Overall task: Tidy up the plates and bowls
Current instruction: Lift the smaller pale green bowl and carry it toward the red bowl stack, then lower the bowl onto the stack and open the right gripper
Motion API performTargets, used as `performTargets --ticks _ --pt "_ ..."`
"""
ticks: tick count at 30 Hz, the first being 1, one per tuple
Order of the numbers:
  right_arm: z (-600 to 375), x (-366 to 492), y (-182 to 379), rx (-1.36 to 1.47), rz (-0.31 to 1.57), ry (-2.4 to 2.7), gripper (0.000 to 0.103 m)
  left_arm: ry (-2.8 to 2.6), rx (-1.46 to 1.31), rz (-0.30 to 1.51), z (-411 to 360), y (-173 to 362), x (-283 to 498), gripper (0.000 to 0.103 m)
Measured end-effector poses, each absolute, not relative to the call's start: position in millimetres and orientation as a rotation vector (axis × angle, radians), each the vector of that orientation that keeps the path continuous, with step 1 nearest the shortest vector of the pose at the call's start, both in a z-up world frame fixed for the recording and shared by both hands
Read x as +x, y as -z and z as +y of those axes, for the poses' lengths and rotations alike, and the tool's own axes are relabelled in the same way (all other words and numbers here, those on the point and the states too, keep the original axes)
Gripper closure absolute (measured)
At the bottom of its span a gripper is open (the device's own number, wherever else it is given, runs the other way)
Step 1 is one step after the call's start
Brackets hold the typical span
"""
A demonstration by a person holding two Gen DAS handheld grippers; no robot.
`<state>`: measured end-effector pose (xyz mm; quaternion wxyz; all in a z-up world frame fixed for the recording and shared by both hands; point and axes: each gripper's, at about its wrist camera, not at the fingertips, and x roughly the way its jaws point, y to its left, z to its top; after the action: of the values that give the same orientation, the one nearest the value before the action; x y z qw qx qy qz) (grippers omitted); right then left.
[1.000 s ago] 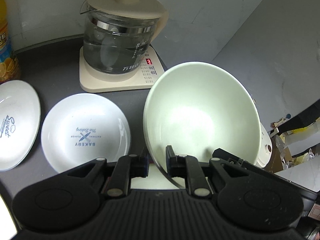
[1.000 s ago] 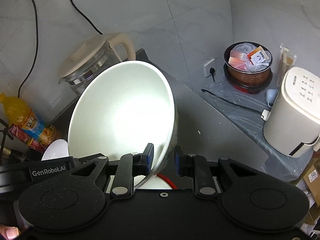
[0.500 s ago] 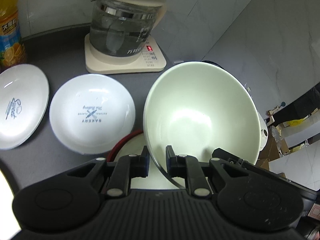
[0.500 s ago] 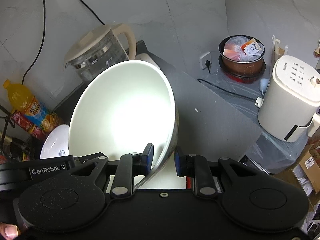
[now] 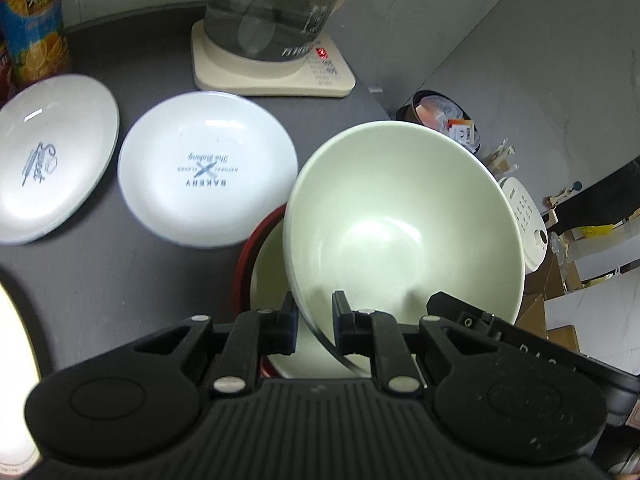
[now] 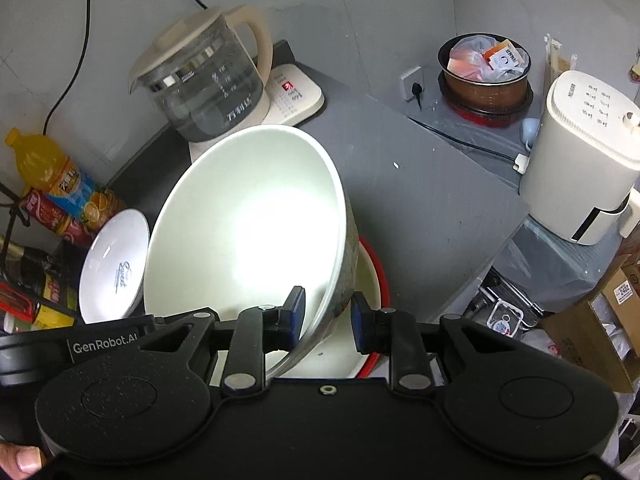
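Bowls: two; plates: two

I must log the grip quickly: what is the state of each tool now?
Left tool: closed on the rim of the large white bowl.
Right tool: closed on the same bowl's rim.

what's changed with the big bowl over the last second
Both hand-held grippers carried the large white bowl across the counter until it hangs over the red-rimmed bowl. The right hand-held gripper looks slightly looser on the rim. The left hand-held gripper stays clamped; both plates unmoved.
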<state>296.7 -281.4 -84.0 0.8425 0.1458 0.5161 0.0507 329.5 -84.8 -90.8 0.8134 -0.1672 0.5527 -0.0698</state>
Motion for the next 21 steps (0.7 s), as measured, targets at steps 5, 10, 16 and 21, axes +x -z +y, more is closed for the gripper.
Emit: performTargets --ticks 5,10,16,21 --pt "-277.9 293.5 91.3 0.300 1.115 -0.110 0.079 0.142 -0.348 1.204 -83.7 96.2 326.3 0.088" --pt "-278.2 294.2 95.7 0.300 1.136 -0.103 0.079 0.123 -0.340 1.223 -81.3 100.8 325.8 0.087" --pt "-278.3 296.5 99.3 0.296 1.151 -0.102 0.079 0.116 -0.345 1.224 -78.1 99.2 325.5 0.085" --pt "-276.1 297.7 100.8 0.284 1.152 -0.103 0.078 0.090 -0.329 1.225 -72.7 97.2 325.3 0.084"
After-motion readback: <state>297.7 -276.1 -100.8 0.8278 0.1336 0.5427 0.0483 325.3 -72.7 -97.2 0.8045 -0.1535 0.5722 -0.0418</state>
